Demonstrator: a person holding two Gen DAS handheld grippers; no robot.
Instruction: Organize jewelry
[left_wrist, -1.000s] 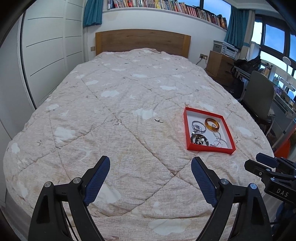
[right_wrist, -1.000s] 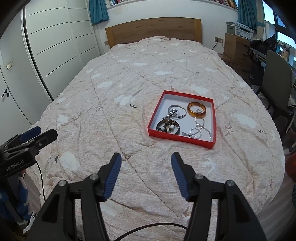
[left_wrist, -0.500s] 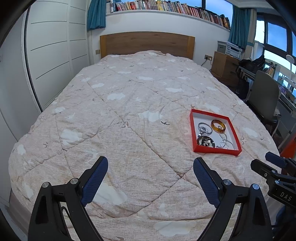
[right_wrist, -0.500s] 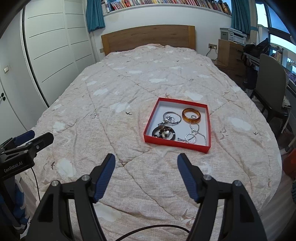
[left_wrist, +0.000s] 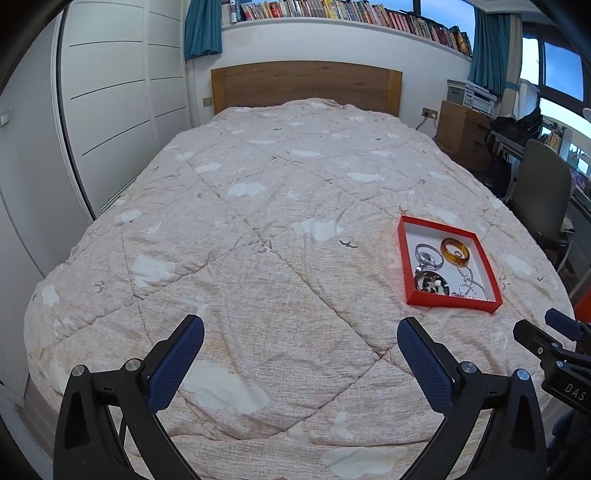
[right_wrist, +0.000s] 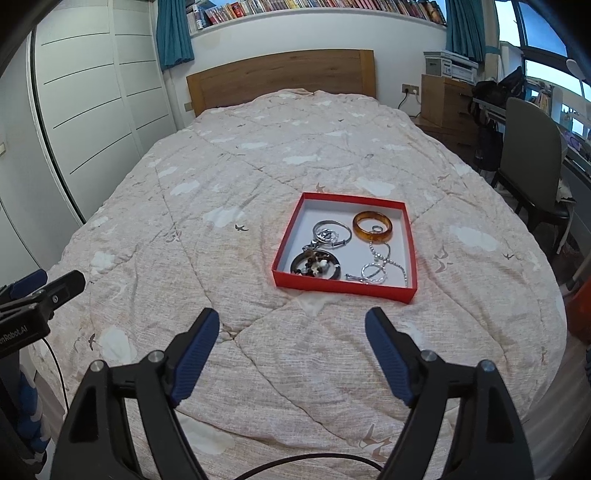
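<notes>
A shallow red tray (right_wrist: 406, 225) (left_wrist: 402, 258) lies on the bed's quilt. Inside it are an amber bangle (right_wrist: 372, 225) (left_wrist: 455, 251), a silver bangle (right_wrist: 331, 232), a dark beaded bracelet (right_wrist: 315, 264) (left_wrist: 432, 283) and a silver chain (right_wrist: 376, 267). My right gripper (right_wrist: 291, 325) hovers over the quilt just in front of the tray, jaws opening, nothing between them. My left gripper (left_wrist: 300, 330) is well to the left of the tray, jaws opening wide and empty. Each gripper also shows at the edge of the other's view.
The quilt (left_wrist: 258, 221) covers a large bed with a wooden headboard (left_wrist: 306, 85). White wardrobe doors (left_wrist: 110, 110) stand on the left. A chair (right_wrist: 532, 162), a desk and a wooden cabinet (right_wrist: 443, 99) stand on the right of the bed.
Both grippers' jaws have spread wider. Both views have tipped upward a little, showing more of the headboard wall and bookshelf; the tray sits lower in each view.
</notes>
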